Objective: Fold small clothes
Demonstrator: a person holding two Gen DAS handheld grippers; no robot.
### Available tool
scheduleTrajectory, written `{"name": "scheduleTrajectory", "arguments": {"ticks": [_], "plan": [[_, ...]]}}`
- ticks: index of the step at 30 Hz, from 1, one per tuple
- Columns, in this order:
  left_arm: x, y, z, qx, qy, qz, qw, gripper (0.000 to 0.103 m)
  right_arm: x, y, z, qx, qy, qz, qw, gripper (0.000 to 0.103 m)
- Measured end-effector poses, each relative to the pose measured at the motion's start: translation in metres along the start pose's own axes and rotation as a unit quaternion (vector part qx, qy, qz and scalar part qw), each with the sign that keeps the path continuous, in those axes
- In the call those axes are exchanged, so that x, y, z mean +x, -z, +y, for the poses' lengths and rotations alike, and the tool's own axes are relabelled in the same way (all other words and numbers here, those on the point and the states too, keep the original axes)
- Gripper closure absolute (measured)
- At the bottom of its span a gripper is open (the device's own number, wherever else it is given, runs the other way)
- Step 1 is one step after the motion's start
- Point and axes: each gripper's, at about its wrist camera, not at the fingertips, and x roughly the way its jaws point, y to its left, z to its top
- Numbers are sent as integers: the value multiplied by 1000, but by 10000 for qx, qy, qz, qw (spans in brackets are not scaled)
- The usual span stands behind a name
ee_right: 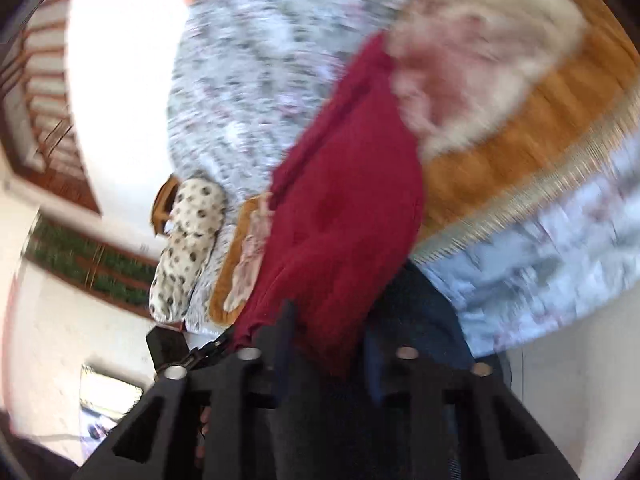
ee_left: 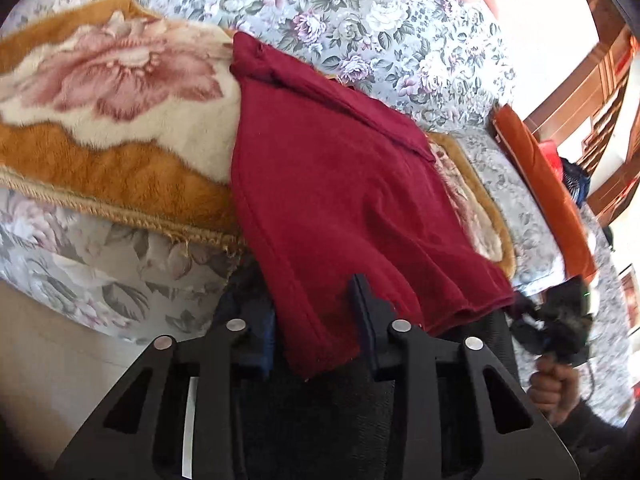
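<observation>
On the bed, at its near edge:
Red garment: a small dark-red garment [ee_left: 336, 184] lies across the orange flowered blanket [ee_left: 100, 128] and the grey floral bedspread [ee_left: 380, 20], its lower hem hanging over the edge of the bed toward both cameras.
Left hand-held gripper: the left hand-held gripper [ee_left: 316, 320] has its fingers set apart, with the left corner of the hem lying in the gap between them. The right finger [ee_left: 366, 312] stands against the cloth; the left finger is mostly hidden behind the fabric. Whether the pads actually press the cloth cannot be told.
Right hand-held gripper: the right hand-held gripper [ee_right: 328, 344] meets the other part of the hem, where the red cloth [ee_right: 344, 216] drops between its fingers. The left finger [ee_right: 286, 328] stands against the fabric. This view is blurred, so whether the cloth is pinched cannot be told.
Seen from the left: the right hand-held gripper also shows as a dark blurred shape [ee_left: 552, 320] at the right corner of the hem, with the person's hand [ee_left: 556, 388] below it.
Nearby on the bed: a spotted cream pillow [ee_right: 188, 248] lies at the bed's far side, and a rust-orange cushion [ee_left: 540, 184] lies beside the blanket, apart from the garment.
</observation>
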Motion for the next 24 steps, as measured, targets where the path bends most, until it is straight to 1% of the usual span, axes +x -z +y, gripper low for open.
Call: {"name": "scheduleTrajectory", "arguments": {"ticks": [2, 4, 6, 7, 8, 11, 12, 13, 14, 15, 16, 17, 20, 24], "plan": [[0, 0, 2, -11, 6, 2, 10000, 73, 1, -3, 11, -230, -167, -42, 9996, 81], [1, 0, 2, -29, 25, 2, 10000, 73, 4, -3, 13, -306, -112, -3, 9995, 80], [3, 0, 3, -42, 58, 28, 10000, 71, 7, -1, 7, -171, -27, 68, 9998, 80], [4, 1, 4, -65, 72, 46, 9999, 66, 10, 0, 1, 14, 12, 115, 9999, 80], [5, 2, 6, -106, 90, 73, 9999, 64, 9, 0, -4, 103, -8, 101, 9999, 80], [4, 2, 10, -203, 176, 70, 9996, 63, 7, -1, -11, 417, -120, -4, 9991, 80], [4, 2, 11, -212, 181, 58, 9996, 64, 7, -1, -12, 475, -146, -14, 9988, 80], [3, 2, 10, -194, 185, 10, 9996, 78, 8, 0, -12, 515, -186, -17, 9985, 80], [0, 2, 8, -133, 120, -81, 9998, 86, 7, 0, -12, 501, -207, -24, 9985, 81], [-4, 1, 5, -34, 4, -184, 9998, 95, 4, 0, -8, 337, -153, -65, 9993, 91], [-8, 1, 1, 65, -62, -266, 9996, 96, 1, -1, -2, 153, -100, -77, 9998, 93], [-10, 2, -2, 132, -102, -331, 9993, 96, -3, -1, 9, -135, -21, -126, 9998, 93], [-19, 4, -8, 218, -130, -488, 9985, 97, -17, -7, 32, -675, 110, -233, 9974, 94], [-48, 3, -22, 339, 67, -847, 9958, 97, -34, -13, 68, -1340, 140, -294, 9904, 94]]}}
